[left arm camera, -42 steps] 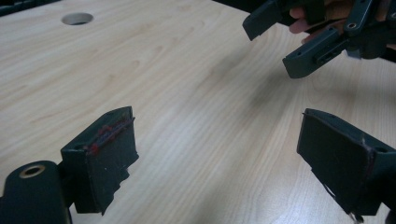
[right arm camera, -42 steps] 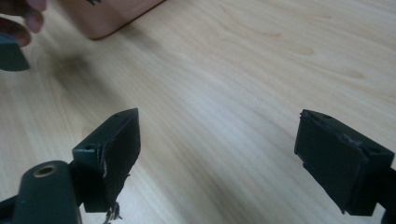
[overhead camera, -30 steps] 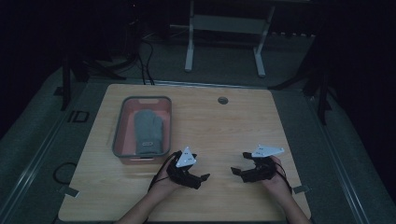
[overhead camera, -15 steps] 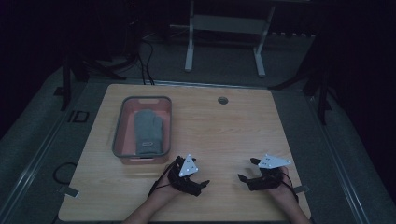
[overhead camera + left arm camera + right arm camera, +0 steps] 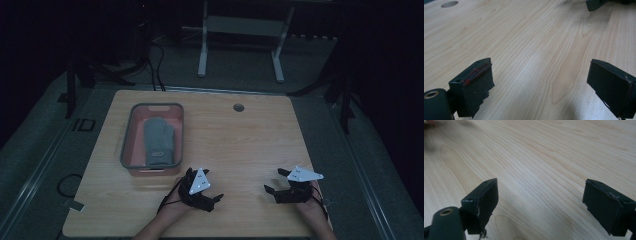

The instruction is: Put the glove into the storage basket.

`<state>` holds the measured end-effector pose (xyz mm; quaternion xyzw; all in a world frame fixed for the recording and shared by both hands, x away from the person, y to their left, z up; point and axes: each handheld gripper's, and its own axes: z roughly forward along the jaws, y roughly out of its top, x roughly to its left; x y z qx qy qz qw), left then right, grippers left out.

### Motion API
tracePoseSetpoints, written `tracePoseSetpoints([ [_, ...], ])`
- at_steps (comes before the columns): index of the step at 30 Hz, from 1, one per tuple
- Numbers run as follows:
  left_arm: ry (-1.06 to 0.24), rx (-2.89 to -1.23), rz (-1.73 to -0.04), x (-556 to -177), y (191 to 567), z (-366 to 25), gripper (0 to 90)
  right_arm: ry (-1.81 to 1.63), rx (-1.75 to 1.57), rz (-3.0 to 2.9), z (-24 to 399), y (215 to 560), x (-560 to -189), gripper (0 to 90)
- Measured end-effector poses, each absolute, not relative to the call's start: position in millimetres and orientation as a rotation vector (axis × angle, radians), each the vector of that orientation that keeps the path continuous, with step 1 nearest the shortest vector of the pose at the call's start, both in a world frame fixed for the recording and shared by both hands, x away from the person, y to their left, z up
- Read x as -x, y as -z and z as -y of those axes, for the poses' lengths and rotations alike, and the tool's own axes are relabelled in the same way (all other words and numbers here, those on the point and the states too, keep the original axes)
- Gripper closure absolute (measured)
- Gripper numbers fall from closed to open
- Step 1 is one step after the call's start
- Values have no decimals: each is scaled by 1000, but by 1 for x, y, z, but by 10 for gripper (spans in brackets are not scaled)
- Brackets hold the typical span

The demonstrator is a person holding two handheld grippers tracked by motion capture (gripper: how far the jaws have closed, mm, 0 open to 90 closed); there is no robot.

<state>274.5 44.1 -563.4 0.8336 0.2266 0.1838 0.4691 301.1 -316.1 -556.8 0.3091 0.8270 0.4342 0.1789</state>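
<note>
My left gripper [image 5: 215, 201] rests low over the wooden table [image 5: 240, 145] near its front edge, pointing right. In the left gripper view its jaws [image 5: 541, 80] stand wide apart over bare wood; they have just been opening, with nothing between them. My right gripper [image 5: 273, 181] sits farther right, pointing left toward the other one. Its jaws [image 5: 540, 200] are open too, with only wood grain between them. A jaw tip of the right gripper [image 5: 599, 3] shows at the top right of the left gripper view. A hand holds each gripper from the bottom edge.
A pink tray [image 5: 129, 135] with a grey rim stands on the table's left half and holds a grey glove [image 5: 159, 140]. A round cable hole [image 5: 238, 107] lies near the far edge. A white desk frame [image 5: 240, 30] stands on the floor beyond.
My right gripper has slid toward the table's front right and sunk a little. My left gripper has edged slightly toward the front edge.
</note>
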Motion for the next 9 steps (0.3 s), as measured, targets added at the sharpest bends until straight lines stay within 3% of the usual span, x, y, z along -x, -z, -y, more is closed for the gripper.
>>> tracePoseSetpoints([
  [9,-444,-2028,-562,-276,563,-47,69,-1234,-884,-2346,316,557,-302,134],
])
